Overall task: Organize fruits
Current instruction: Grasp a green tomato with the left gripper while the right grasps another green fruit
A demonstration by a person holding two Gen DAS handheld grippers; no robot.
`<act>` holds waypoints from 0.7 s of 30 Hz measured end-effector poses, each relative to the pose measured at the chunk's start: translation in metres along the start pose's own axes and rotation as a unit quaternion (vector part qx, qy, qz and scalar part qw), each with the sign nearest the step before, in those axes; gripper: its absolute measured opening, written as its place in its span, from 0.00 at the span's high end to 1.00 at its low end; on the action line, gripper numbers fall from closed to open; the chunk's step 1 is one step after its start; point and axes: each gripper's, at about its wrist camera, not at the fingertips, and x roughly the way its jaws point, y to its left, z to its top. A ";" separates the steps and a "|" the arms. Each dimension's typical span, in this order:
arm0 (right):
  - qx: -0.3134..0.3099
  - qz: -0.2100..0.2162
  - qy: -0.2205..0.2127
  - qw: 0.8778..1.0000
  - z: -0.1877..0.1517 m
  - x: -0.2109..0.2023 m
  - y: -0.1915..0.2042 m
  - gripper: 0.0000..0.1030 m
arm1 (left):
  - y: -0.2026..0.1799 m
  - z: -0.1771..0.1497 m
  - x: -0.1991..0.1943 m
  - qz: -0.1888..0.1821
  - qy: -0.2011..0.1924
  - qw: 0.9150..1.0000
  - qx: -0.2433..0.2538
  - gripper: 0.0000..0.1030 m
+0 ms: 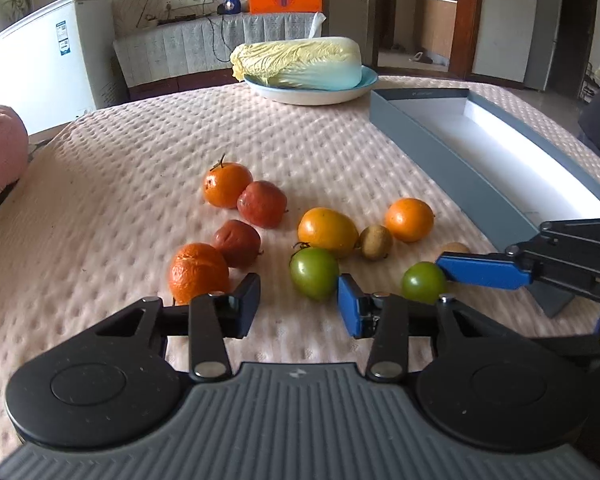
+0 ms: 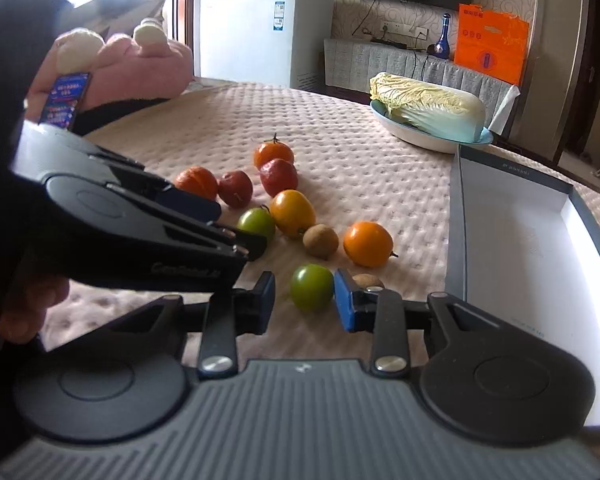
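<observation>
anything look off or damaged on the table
Yes: the two dark red fruits near the oranges look wrinkled and shrivelled, and the nearest orange has puckered, dented skin. Also, a cabbage sits on a plate among the fruit. Nothing is spilled.

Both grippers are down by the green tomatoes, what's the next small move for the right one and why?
Probably ease the right gripper slightly forward, then close. The green tomato sits between its fingers, touching the right pad only, with a gap on the left. The open grey box lies just to the right.
</observation>
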 end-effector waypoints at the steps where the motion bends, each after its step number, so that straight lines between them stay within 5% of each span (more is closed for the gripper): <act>1: -0.014 -0.008 0.005 1.000 -0.001 0.001 0.002 0.65 | 0.000 0.000 0.003 0.003 0.003 1.000 -0.002 0.53; 7: -0.018 -0.006 0.007 1.000 -0.002 0.004 0.000 0.68 | 0.000 0.005 0.010 0.002 -0.001 1.000 -0.023 0.59; 9: -0.014 -0.002 0.008 1.000 -0.001 0.007 -0.001 0.69 | 0.000 0.005 0.010 0.001 -0.003 1.000 -0.022 0.69; 21: 0.034 0.036 -0.016 0.999 0.004 -0.024 -0.013 0.73 | 0.018 0.010 -0.006 0.035 -0.011 0.998 -0.057 0.71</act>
